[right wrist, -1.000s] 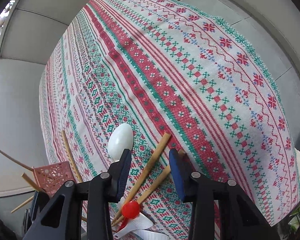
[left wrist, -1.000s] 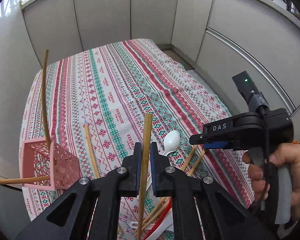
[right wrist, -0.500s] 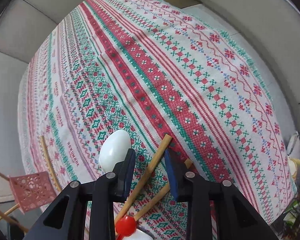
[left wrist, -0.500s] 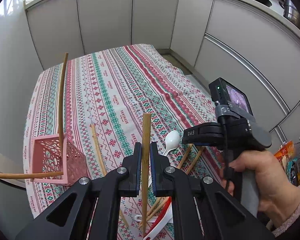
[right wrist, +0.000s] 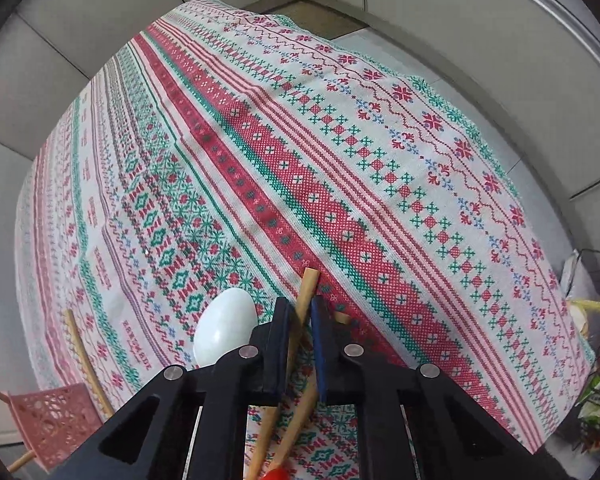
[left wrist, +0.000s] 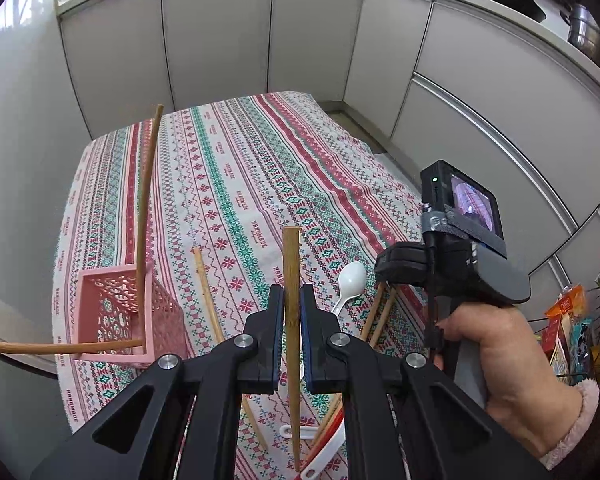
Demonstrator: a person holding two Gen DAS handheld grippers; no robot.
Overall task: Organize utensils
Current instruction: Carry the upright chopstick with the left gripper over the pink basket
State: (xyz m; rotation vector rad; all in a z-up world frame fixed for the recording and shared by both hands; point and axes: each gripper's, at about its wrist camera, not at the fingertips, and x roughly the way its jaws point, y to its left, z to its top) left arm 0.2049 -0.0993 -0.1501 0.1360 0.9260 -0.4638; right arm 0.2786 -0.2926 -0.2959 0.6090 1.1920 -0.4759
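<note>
My left gripper is shut on a wooden chopstick and holds it upright above the patterned tablecloth. A pink lattice basket stands at the left with two chopsticks sticking out. My right gripper has closed on a wooden chopstick that lies on the cloth, with a second chopstick under it. A white spoon lies just left of the right gripper. The right gripper also shows in the left wrist view.
Another chopstick lies on the cloth between the basket and the left gripper. A red and white utensil lies near the front edge. Grey cabinets surround the table. A wire rack with packets stands at the right.
My right gripper's jaws have narrowed from wide open to closed around a chopstick on the cloth. My left gripper has risen with its chopstick, so more of the table shows.
</note>
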